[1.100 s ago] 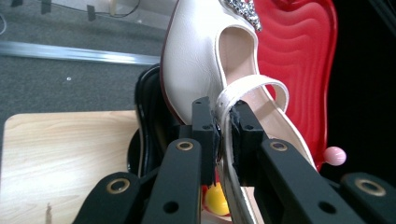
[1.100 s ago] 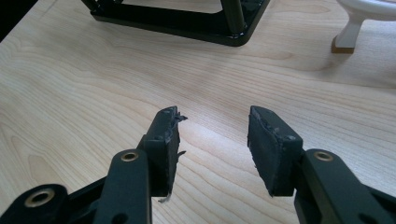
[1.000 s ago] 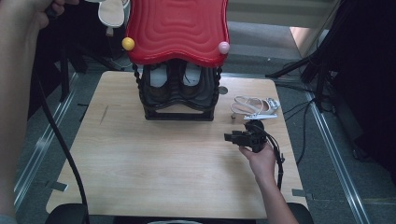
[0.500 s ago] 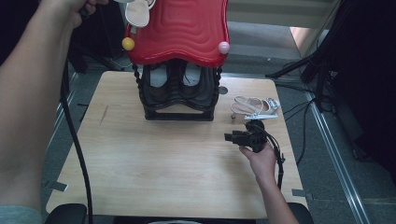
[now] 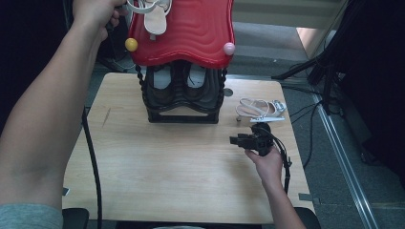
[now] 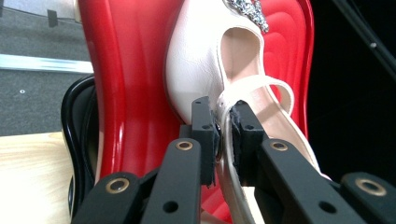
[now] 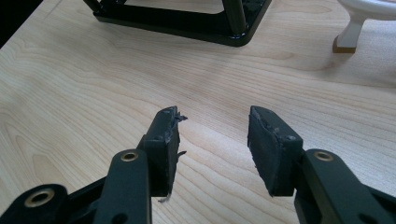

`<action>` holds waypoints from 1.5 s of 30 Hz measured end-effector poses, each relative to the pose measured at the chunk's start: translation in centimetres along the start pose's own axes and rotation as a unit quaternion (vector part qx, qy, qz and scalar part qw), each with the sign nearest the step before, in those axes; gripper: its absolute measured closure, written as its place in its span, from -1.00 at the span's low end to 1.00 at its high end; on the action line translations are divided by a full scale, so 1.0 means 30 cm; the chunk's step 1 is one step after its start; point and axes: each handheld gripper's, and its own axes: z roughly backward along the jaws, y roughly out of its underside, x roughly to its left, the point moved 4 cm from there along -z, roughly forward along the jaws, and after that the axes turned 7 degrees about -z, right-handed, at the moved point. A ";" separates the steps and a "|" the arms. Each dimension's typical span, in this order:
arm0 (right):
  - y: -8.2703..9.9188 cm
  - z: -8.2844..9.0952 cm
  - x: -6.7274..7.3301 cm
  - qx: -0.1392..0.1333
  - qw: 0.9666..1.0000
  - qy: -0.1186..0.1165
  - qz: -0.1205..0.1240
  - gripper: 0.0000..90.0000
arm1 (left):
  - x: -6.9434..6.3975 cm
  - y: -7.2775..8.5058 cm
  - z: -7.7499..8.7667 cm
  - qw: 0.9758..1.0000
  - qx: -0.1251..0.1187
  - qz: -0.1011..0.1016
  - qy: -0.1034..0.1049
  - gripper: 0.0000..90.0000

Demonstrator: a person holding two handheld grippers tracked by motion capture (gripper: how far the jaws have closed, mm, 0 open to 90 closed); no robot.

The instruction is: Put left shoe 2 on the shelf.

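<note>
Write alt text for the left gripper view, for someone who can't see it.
The left gripper pinches the thin edge of a cream high-heeled sandal between its two black jaws, holding it over the wavy red top of a shoe rack. A silver jewelled ornament sits near the shoe's front; a pale wooden table shows at lower left.

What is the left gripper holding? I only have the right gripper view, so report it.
Observer: The left gripper is shut on a strap of a white heeled sandal.
Operator: Tell me where that sandal is.
Observer: It is over the red top shelf of the shoe rack.
Operator: Check the rack's lower tier.
Observer: Dark shoes sit there, under the red shelf.
</note>
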 end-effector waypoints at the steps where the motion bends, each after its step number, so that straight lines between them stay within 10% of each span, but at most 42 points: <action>1: 0.000 -0.001 0.001 0.001 1.000 0.000 -0.001 0.21 | 0.002 0.006 -0.003 1.000 0.003 -0.002 -0.004 0.84; 15: 0.001 -0.005 0.004 0.002 1.000 0.001 0.000 0.21 | -0.015 0.057 -0.027 0.997 0.053 -0.054 -0.025 0.82; 32: 0.001 -0.007 0.004 0.003 1.000 0.001 -0.001 0.20 | -0.040 0.078 -0.045 0.996 0.063 -0.062 -0.011 0.80; 45: 0.000 -0.004 0.001 0.000 1.000 0.001 -0.001 0.20 | -0.062 0.046 -0.005 0.996 0.063 -0.068 -0.014 0.43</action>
